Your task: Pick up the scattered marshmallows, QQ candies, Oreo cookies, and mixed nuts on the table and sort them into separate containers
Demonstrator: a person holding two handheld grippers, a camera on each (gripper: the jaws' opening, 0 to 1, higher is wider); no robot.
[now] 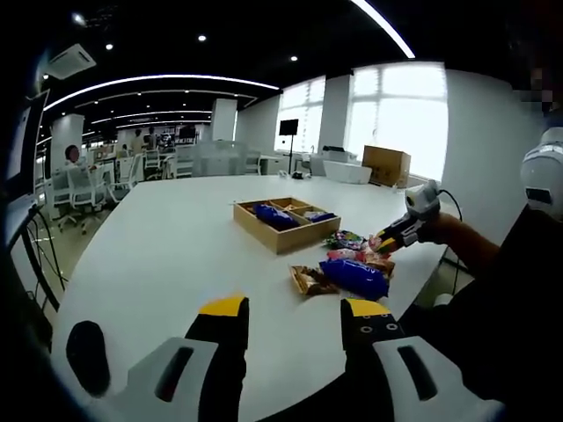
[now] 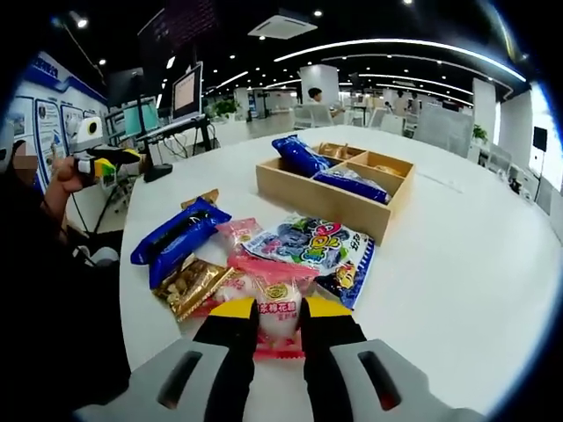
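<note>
- In the right gripper view, the right gripper [image 2: 280, 309] has its jaws narrowed onto a pink marshmallow packet [image 2: 275, 306] at the table [image 2: 457, 264] edge.
- Just beyond lie a gold nut packet [image 2: 187, 284], a blue Oreo packet [image 2: 179, 236] and a QQ candy bag [image 2: 310, 243], partly overlapping.
- Farther off, the wooden tray [image 2: 339, 200] holds blue packets; the contents of its rear compartments are hard to make out.
- In the left gripper view, the left gripper [image 1: 295, 308] hangs wide open, holding nothing.

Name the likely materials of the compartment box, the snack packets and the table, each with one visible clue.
Compartment box: apparently unfinished pale wood, with a matte tan surface. Snack packets: glossy plastic film, crinkled, with printed colours. Table: smooth white top, perhaps laminate; uncertain.
</note>
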